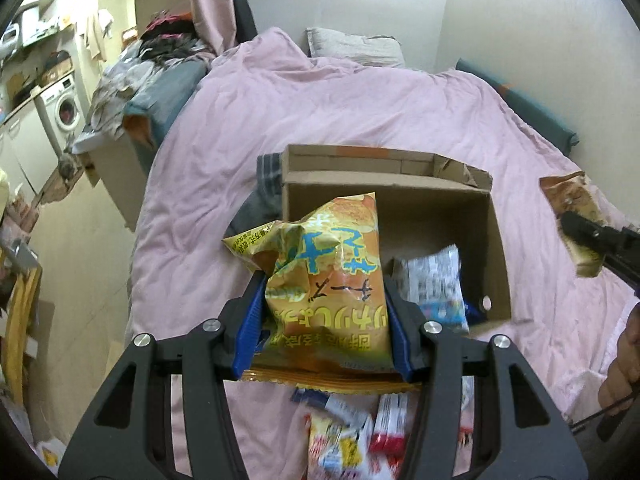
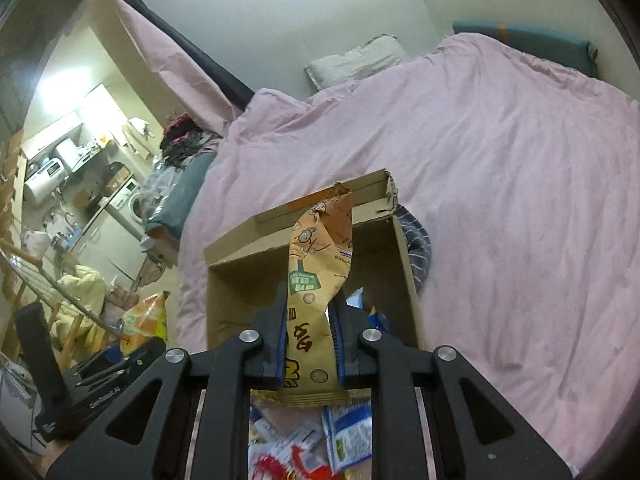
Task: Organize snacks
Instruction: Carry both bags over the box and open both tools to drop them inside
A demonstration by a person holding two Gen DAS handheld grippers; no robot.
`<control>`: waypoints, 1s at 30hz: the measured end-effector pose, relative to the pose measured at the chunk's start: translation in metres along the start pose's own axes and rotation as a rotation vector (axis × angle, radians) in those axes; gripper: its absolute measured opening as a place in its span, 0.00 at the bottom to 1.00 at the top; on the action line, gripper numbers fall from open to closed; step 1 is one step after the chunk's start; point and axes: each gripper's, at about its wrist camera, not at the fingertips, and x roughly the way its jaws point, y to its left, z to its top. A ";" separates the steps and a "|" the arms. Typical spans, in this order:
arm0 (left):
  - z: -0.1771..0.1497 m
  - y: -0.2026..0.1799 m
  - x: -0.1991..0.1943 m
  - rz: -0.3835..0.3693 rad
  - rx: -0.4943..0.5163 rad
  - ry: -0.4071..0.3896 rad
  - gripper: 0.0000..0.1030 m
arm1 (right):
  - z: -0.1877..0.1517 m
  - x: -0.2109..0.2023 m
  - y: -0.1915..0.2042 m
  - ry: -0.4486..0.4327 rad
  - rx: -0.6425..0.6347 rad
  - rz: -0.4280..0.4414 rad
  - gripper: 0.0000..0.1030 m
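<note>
Snacks are in both grips here: a yellow chip bag (image 1: 320,280) is pinched between the blue-padded fingers (image 1: 251,320) of the left gripper (image 1: 326,284), crumpled at its top and held above the near left corner of the cardboard box (image 1: 496,240). The right gripper (image 2: 310,308) has its fingers (image 2: 282,336) pressed tight on a slim tan snack packet (image 2: 316,280) printed with cartoon figures; the packet stands up out of the grip and its top leans over the box's open mouth. From the left camera that same packet shows off to the right, well clear of the box, with a hand (image 1: 622,364) below it at the picture's edge.

Inside the box lies a white and blue packet (image 1: 436,284) against the near wall, with a small dark thing beside it that I cannot make out. The box's far flap is torn at one corner. Under both grippers, on the pink duvet (image 1: 360,104), more loose snack packets (image 1: 352,440) lie in a heap, yellow, red and white ones, blurred. A striped grey cloth (image 2: 418,248) pokes out from behind the box. A pale pillow (image 1: 356,46) sits at the head of the bed against the wall, and a washing machine (image 1: 62,108) stands in the kitchen corner to the left.
</note>
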 end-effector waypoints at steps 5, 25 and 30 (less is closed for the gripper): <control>0.014 -0.018 0.029 0.014 0.023 0.005 0.48 | 0.006 0.031 -0.012 0.035 -0.019 -0.045 0.18; 0.018 -0.048 0.122 0.031 0.090 0.103 0.49 | -0.014 0.113 -0.027 0.240 -0.035 -0.174 0.18; 0.015 -0.048 0.132 0.034 0.092 0.120 0.49 | -0.014 0.120 -0.027 0.265 -0.028 -0.173 0.18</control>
